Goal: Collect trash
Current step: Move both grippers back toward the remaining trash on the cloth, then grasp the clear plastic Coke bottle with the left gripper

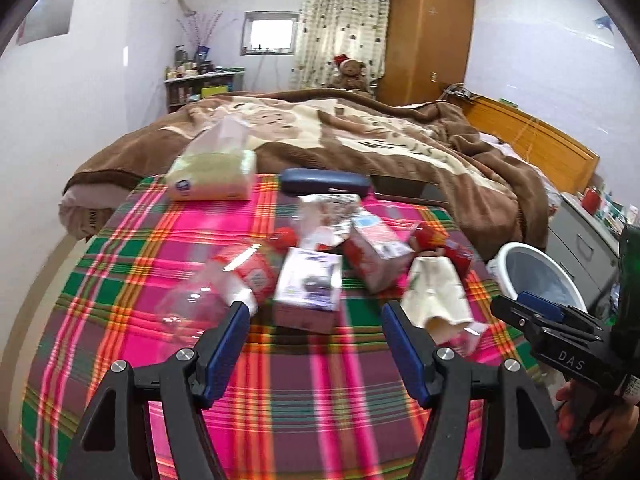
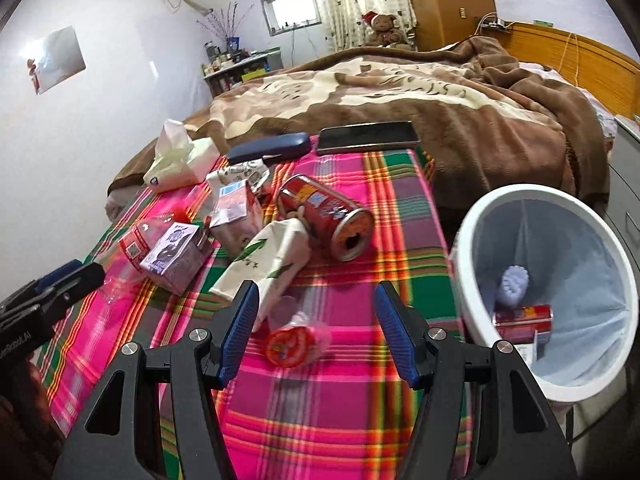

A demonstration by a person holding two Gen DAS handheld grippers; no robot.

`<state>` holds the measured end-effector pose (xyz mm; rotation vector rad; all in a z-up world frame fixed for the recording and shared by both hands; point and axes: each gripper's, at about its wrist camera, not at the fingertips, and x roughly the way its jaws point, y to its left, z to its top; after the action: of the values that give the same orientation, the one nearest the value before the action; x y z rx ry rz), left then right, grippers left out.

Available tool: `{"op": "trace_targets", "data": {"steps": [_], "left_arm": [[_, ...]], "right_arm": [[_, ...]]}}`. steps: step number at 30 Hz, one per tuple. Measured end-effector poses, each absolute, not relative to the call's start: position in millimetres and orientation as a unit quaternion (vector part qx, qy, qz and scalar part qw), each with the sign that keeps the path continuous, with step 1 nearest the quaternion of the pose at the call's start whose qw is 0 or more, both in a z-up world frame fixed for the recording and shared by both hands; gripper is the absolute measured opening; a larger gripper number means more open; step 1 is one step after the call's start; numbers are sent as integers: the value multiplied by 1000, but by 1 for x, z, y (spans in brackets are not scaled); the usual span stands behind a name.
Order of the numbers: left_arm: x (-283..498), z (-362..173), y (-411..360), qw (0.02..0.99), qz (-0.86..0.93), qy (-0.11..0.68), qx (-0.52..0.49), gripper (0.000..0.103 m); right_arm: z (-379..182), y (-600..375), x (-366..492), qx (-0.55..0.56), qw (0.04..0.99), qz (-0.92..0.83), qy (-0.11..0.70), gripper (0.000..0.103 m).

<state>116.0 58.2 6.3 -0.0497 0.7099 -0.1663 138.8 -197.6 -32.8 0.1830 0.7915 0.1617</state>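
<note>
Right gripper [image 2: 316, 332] hangs released over a clear cup with a red lid [image 2: 294, 338]; left gripper [image 1: 314, 334] gapes empty too. At three o'clock our white bin [image 2: 480, 216] holds one can; red can [image 2: 328, 222], cartons and wrappers remain.

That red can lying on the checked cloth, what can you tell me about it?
The red can lies on its side on the plaid cloth, its opened metal end facing the camera. Its printed red label carries yellow and blue patches. A cream paper packet leans against it. No gripper touches it.
</note>
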Motion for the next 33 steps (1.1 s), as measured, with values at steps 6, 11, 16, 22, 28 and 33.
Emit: {"op": "trace_targets", "data": {"steps": [6,11,16,22,28,33], "left_arm": [[124,1,92,935,-51,349,-31,68],[136,-11,116,930,-31,365,-27,68],[154,-18,131,924,-42,380,-30,68],[177,-26,132,915,-64,399,-8,68],[193,-32,122,902,-100,419,10,68],[205,-36,108,890,-126,437,42,69]], "right_arm": [[-38,-182,151,89,909,90,398,62],[-42,-173,160,91,905,91,406,62],[-47,-167,169,92,900,84,419,61],[-52,-163,176,99,893,84,431,55],[-56,-161,181,101,886,89,444,45],[-58,-159,184,101,884,90,447,43]]}}
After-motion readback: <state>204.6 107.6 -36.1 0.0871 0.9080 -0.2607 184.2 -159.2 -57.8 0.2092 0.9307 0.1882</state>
